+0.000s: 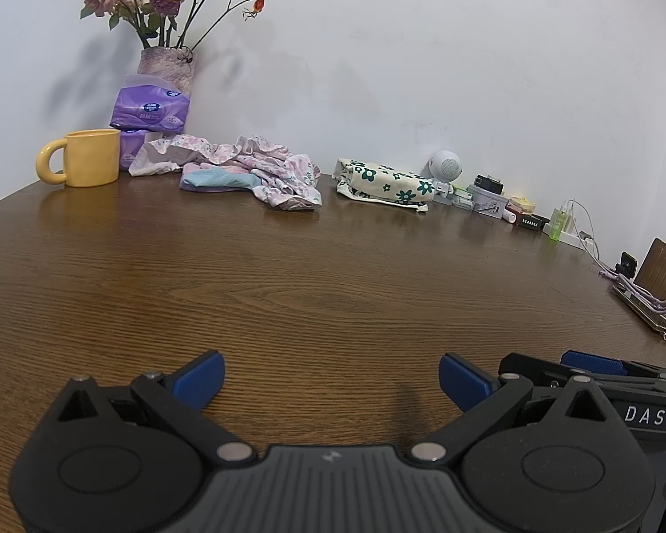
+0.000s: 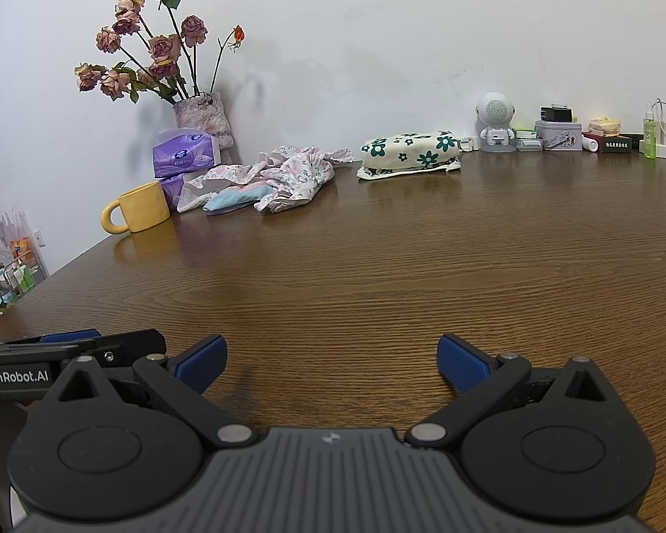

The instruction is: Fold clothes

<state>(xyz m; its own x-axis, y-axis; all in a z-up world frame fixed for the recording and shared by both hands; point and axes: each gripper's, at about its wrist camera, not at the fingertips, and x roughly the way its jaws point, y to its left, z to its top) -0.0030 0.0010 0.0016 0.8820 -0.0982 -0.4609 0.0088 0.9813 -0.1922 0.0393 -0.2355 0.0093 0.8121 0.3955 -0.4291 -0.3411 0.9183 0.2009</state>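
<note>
Closest in, both pairs of tongs sit low over the near edge of the brown wood counter [image 2: 377, 275], side by side. The left tongs [image 1: 331, 382] are spread wide, blue pads well apart with nothing but bare wood grain between them, and the right tongs [image 2: 331, 362] stand spread the same way, holding nothing. In the left wrist view the other tool shows at the lower right edge, and in the right wrist view its neighbour shows at the lower left. Far across the counter, against the white wall, lies the crumpled clothes pile [image 2: 275, 177], pale floral fabric with a light blue piece tucked at its front. Just left of it stands a yellow mug [image 2: 140, 213], handle turned left, with purple tissue packs [image 2: 184, 155] stacked behind and a vase of dried roses [image 2: 206, 117] at the wall. To the right of the pile, a little apart, rests a folded cream cloth with green flowers [image 2: 410, 151]. Further right sits a small white robot-shaped speaker [image 2: 496, 122], then a row of small tins and bottles.
</note>
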